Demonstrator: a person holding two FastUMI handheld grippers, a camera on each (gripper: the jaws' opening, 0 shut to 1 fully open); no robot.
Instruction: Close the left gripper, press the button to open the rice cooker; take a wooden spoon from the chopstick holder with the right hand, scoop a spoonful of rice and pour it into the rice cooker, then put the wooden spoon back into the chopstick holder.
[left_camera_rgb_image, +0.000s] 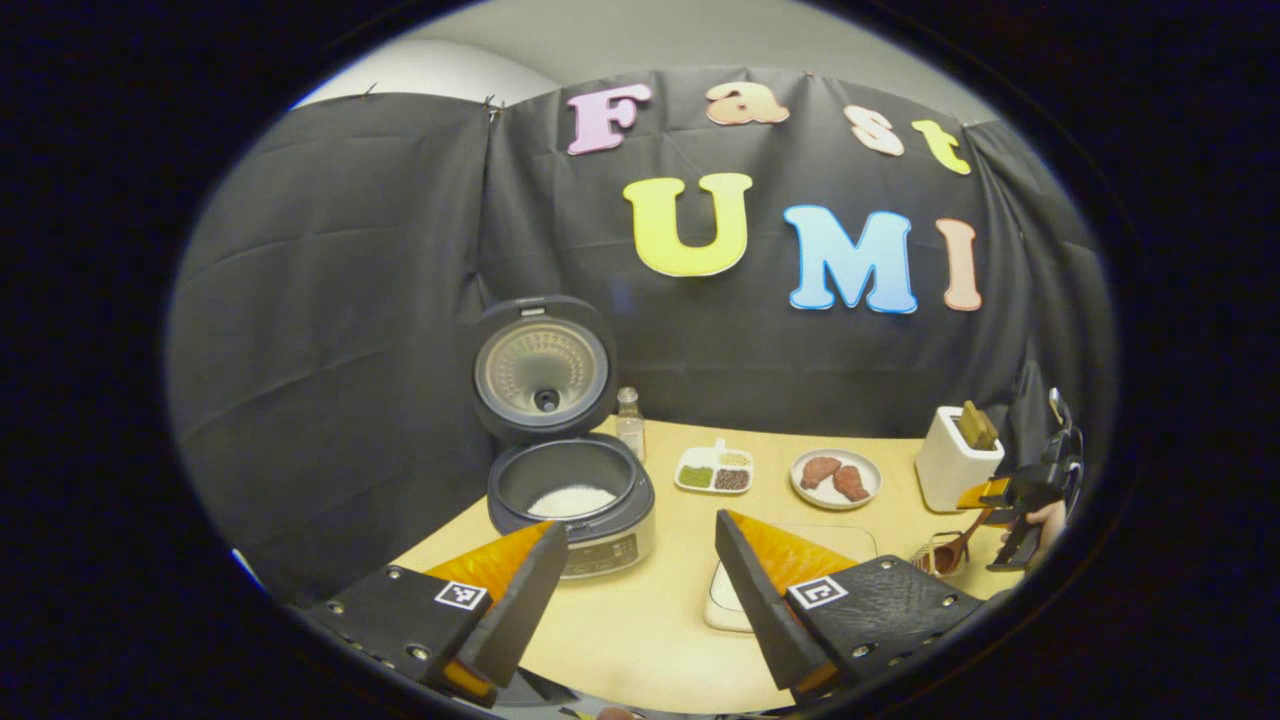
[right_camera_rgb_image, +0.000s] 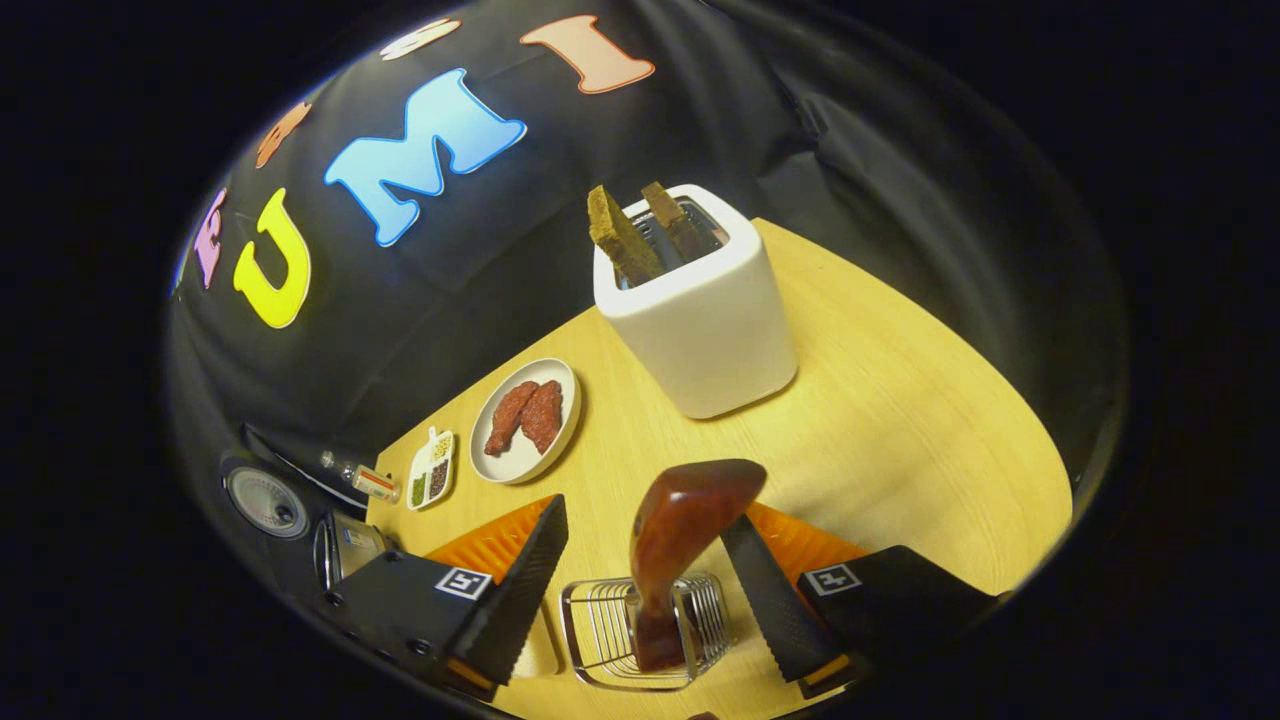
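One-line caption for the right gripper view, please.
Open right claw flanks the wooden spoon standing in the wire chopstick holder, toaster beyond.

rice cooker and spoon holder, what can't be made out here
- Rice cooker, right gripper view: dim, partly behind that gripper's finger, inside hidden.
- Wooden spoon, right gripper view: lower end inside the wire holder, tip unclear.
- Sauce tray, left gripper view: contents too small to name.
- Right gripper, left gripper view: too small to read its opening.

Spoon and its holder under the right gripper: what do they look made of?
The spoon looks like wood with a glossy varnish: reddish-brown, with a highlight on its rounded end. The holder looks like thin bright metal wire, an open rack of shiny bars. Both are judged by look alone.
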